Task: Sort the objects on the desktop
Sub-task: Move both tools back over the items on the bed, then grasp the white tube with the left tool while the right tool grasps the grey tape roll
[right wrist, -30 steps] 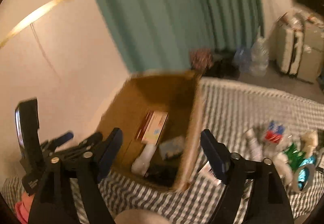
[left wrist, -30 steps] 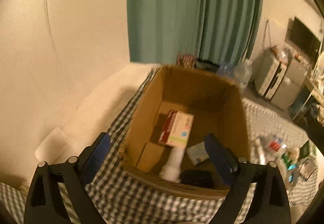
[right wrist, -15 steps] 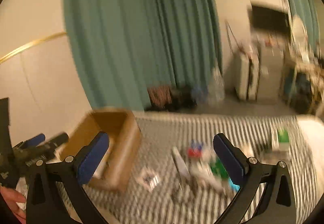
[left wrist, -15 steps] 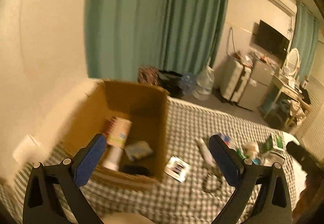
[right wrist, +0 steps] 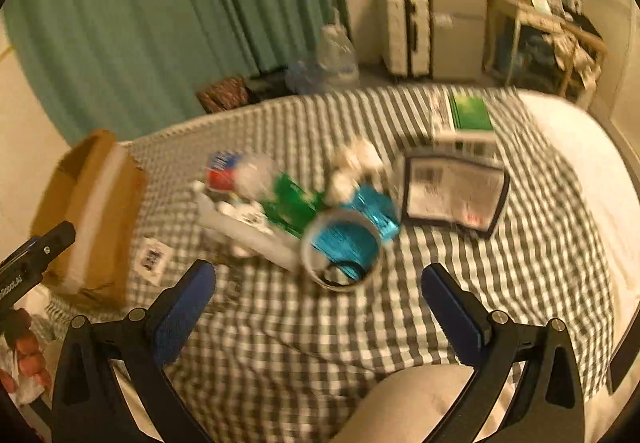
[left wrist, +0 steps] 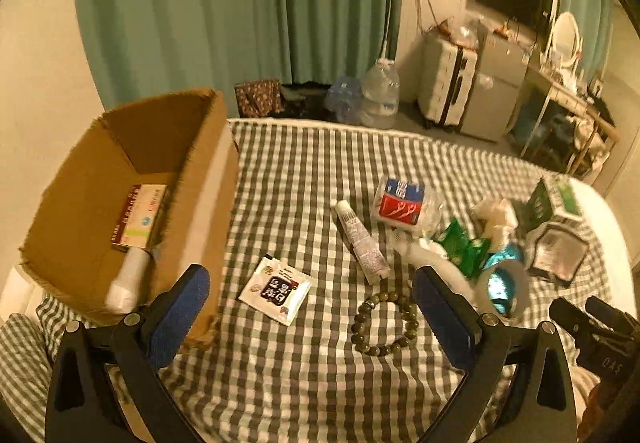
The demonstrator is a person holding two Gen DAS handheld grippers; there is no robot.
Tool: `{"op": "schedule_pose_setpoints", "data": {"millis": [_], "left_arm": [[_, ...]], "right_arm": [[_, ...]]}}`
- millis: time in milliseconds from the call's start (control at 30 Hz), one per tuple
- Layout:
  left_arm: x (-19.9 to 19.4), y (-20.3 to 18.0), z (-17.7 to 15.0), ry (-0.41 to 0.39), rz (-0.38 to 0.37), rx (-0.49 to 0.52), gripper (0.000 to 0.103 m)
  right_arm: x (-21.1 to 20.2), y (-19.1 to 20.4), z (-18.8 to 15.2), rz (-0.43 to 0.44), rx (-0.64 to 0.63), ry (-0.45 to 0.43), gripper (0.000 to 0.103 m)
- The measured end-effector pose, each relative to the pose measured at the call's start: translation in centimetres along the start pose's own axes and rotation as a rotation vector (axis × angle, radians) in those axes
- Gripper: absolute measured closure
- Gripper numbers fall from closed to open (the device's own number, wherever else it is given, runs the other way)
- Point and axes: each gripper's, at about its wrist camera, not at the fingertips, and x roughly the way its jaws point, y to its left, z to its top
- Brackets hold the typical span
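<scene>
One bead bracelet (left wrist: 385, 324), left wrist view only

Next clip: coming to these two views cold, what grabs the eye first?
The open cardboard box at the left edge of the checked bedspread, with a carton and a white bottle inside. Right of it lies a heap of small items: a tube, green packets and a tape roll, with a bead bracelet nearer the camera. Both claws, left and right, stand open and empty.
</scene>
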Motion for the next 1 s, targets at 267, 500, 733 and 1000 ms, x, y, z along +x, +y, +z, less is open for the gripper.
{"op": "schedule_pose_setpoints", "data": {"millis": [267, 500, 733, 1000], "left_arm": [[7.9, -1.1, -0.5, 0.112, 0.044, -0.008, 0.0], [12.9, -1.2, 0.4, 0.177, 0.098, -0.034, 0.0], [16.5, -2.0, 0.3, 0.206, 0.118, -0.008, 0.0], [18.8, -1.8, 0.3, 0.26, 0.021, -0.098, 0.0]], "right_arm": [[6.7, -1.7, -0.3, -0.001, 0.055, 0.148, 0.0], [10.2, -2.1, 0.7, -0.037, 0.055, 0.188, 0.0], [12.1, -1.5, 0.4, -0.052, 0.017, 0.212, 0.0], [12.5, -1.7, -0.5, -0.066, 0.016, 0.236, 0.004]]}}
